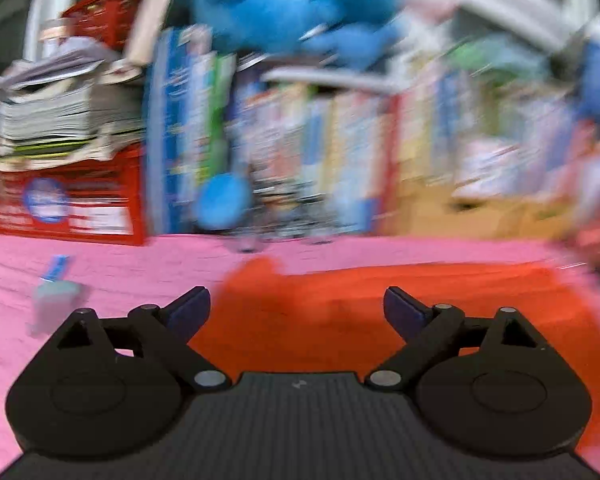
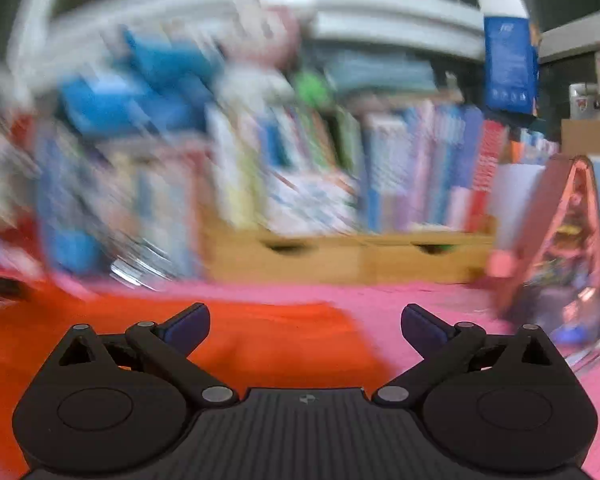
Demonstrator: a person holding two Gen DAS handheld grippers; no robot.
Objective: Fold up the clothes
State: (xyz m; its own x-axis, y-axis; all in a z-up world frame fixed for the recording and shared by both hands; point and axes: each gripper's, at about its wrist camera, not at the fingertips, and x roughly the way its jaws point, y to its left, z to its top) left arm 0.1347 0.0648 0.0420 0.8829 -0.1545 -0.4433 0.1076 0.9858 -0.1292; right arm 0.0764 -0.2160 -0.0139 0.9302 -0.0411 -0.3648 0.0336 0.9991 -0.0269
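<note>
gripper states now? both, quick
Left gripper: open, holding nothing, over the orange cloth.
Right gripper: open, holding nothing, at the cloth's edge.

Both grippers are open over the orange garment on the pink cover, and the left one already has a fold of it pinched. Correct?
Not quite. The left gripper has nothing pinched: the left wrist view shows its jaws wide apart with only the orange garment lying below the gap. The rest holds: the right gripper is open too, and the garment lies on the pink cover.
</note>
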